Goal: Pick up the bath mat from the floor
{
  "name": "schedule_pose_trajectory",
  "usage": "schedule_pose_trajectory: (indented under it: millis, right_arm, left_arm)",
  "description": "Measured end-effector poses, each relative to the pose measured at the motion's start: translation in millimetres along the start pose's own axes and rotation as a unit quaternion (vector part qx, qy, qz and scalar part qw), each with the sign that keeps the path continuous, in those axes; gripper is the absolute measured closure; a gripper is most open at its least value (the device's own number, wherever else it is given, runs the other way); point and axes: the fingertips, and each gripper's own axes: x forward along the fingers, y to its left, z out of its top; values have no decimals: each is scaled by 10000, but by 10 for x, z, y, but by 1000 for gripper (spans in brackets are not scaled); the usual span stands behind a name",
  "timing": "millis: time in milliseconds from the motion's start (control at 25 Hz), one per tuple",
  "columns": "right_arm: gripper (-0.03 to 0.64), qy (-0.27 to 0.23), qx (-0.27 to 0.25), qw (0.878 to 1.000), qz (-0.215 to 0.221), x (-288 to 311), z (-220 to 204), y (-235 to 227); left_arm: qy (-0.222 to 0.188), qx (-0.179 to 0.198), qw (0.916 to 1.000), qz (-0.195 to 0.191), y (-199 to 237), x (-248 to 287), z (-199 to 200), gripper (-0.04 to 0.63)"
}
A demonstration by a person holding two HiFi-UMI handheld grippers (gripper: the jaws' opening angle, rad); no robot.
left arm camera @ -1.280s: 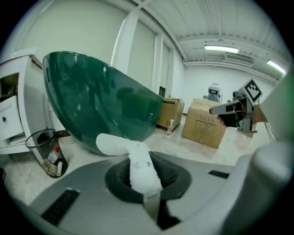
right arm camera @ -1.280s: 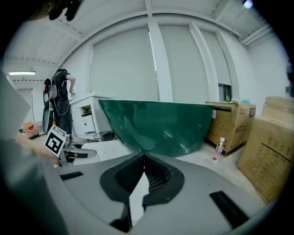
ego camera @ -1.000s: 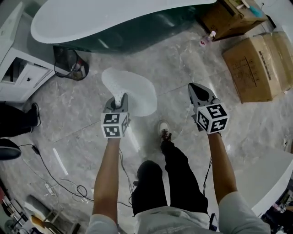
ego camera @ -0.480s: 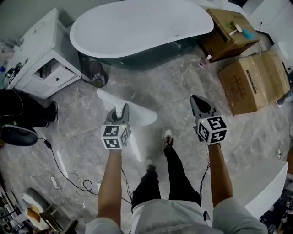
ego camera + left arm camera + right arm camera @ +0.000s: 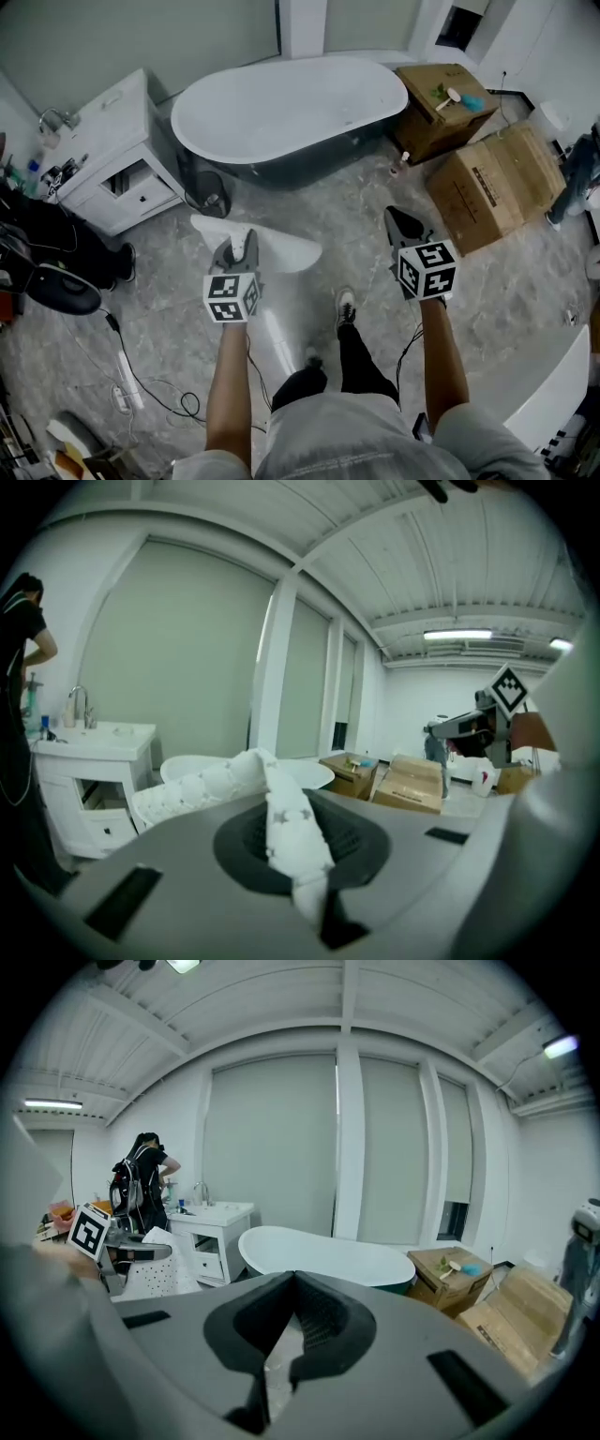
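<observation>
The white bath mat [image 5: 274, 248] hangs off the marble floor, pinched at one edge by my left gripper [image 5: 235, 247], which is shut on it. In the left gripper view a folded strip of the star-patterned mat [image 5: 286, 832] runs between the jaws, and the rest bulges out to the left. My right gripper [image 5: 403, 224] is held at about the same height, to the right of my legs, shut with nothing in it. Its jaws meet at the tips [image 5: 293, 1276] in the right gripper view, where the left gripper [image 5: 141, 1252] and the dotted mat [image 5: 159, 1279] show at the far left.
A white bathtub [image 5: 281, 108] stands ahead, with a wire waste bin [image 5: 212, 200] and a white vanity cabinet [image 5: 122, 173] to its left. Cardboard boxes [image 5: 492, 187] stand at the right. A cable and power strip [image 5: 127, 394] lie on the floor at the left, near a person in black [image 5: 56, 253].
The view has risen and drawn back from the floor. The left gripper has come up with the mat, which now hangs narrower. Both grippers kept their spacing.
</observation>
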Motion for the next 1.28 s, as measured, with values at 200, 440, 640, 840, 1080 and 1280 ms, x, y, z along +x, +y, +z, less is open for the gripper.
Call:
schedule_pose_trajectory:
  millis: [200, 440, 640, 840, 1080, 1280]
  right_arm:
    - [603, -304, -149, 9994, 84, -347, 320, 155]
    - [603, -694, -678, 9949, 264, -699, 822, 409]
    - [603, -1054, -1023, 9888, 280, -1043, 1174, 579]
    - [603, -1207, -1166, 9852, 345, -1323, 1324, 661]
    - [603, -1339, -1250, 9825, 332, -1493, 1435, 733]
    - [603, -1381, -1268, 9817, 326, -1578, 1426, 751]
  left_arm:
    - [-347, 436, 9984, -133, -234, -313, 542, 561]
    - [-822, 722, 9939, -166, -379, -693, 1208, 561]
    - [-1261, 1092, 9856, -259, -534, -1060, 1721, 561]
    - [-1616, 1262, 9785, -232, -679, -1378, 2076, 561]
    - [-1858, 1355, 9729, -224, -805, -1679, 2281, 561]
    - [-1907, 1232, 9734, -302, -880, -1817, 2299, 561]
